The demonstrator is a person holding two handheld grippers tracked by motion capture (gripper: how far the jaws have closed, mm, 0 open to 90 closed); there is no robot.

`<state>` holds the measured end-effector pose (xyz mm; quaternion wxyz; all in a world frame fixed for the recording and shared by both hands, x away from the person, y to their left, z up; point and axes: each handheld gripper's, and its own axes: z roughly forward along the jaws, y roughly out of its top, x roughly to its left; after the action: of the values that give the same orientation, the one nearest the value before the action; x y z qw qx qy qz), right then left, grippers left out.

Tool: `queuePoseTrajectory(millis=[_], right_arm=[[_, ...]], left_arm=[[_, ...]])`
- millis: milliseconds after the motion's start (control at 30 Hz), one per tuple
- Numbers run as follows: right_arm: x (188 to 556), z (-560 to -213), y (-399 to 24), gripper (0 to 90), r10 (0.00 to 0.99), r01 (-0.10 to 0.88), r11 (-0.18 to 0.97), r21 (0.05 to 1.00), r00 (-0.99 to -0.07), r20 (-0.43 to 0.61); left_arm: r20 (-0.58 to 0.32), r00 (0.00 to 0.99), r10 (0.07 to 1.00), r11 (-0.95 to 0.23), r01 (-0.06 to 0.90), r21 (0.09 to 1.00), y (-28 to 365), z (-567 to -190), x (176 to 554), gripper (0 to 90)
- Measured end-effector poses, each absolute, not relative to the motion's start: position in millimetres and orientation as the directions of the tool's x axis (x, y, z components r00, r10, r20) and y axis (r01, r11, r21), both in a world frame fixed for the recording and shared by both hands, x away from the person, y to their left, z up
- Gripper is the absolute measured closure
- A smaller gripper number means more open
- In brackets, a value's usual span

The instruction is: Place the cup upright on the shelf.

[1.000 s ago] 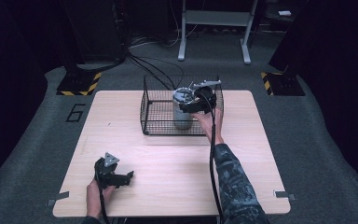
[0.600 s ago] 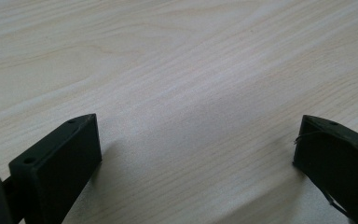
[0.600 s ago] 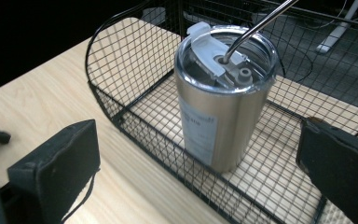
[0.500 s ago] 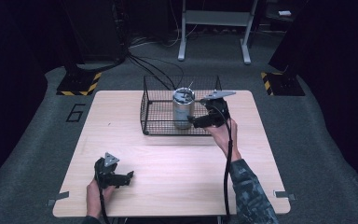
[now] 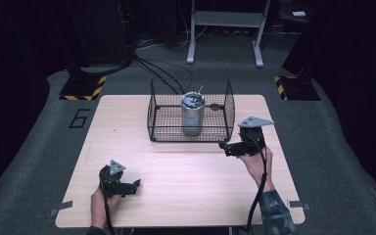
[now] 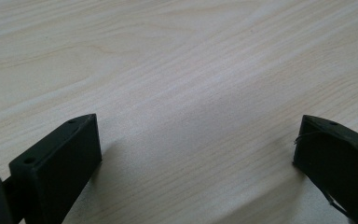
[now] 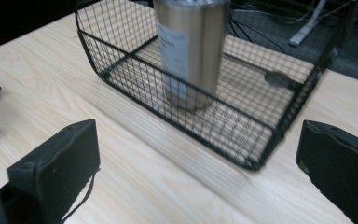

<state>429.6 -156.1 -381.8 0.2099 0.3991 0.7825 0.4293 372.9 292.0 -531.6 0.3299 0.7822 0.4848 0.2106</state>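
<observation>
Steel tumbler [image 5: 193, 113] was seen upright inside wire basket [image 5: 224, 128] | pale wood table [image 5: 186, 191], dark room, grey floor | small dark object, possibly a lid, beside it | right gripper [image 5: 228, 148] open, empty, near basket | left gripper [image 5: 127, 188] open, empty, well apart.

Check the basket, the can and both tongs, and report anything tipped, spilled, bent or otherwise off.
Nothing stands out. The metal can stands upright inside the wire basket, which sits square on the table with no spill around it. The right tongs and the left tongs are both open and hold nothing.
</observation>
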Motion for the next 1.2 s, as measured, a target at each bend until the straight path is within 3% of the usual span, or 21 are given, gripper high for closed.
queuePoseTrajectory(millis=[500, 933, 1200], right_arm=[[379.9, -436.4, -211.2, 0.0, 0.878, 0.529, 0.261, 0.808, -0.477, 0.029], [346.2, -515.5, -251.7, 0.0, 0.940, 0.658, 0.167, 0.734, -0.332, 0.084], [342.6, -527.8, -260.4, 0.0, 0.953, 0.671, 0.186, 0.718, -0.300, 0.033]], left_arm=[[0.011, 0.441, 0.898, -0.312, 0.619, 0.721, 291.9, -531.6, 372.8, 0.4], [0.011, 0.444, 0.896, -0.317, 0.623, 0.715, 292.1, -531.0, 372.7, 0.4], [0.011, 0.443, 0.896, -0.316, 0.623, 0.715, 292.1, -531.1, 372.7, 0.4]])
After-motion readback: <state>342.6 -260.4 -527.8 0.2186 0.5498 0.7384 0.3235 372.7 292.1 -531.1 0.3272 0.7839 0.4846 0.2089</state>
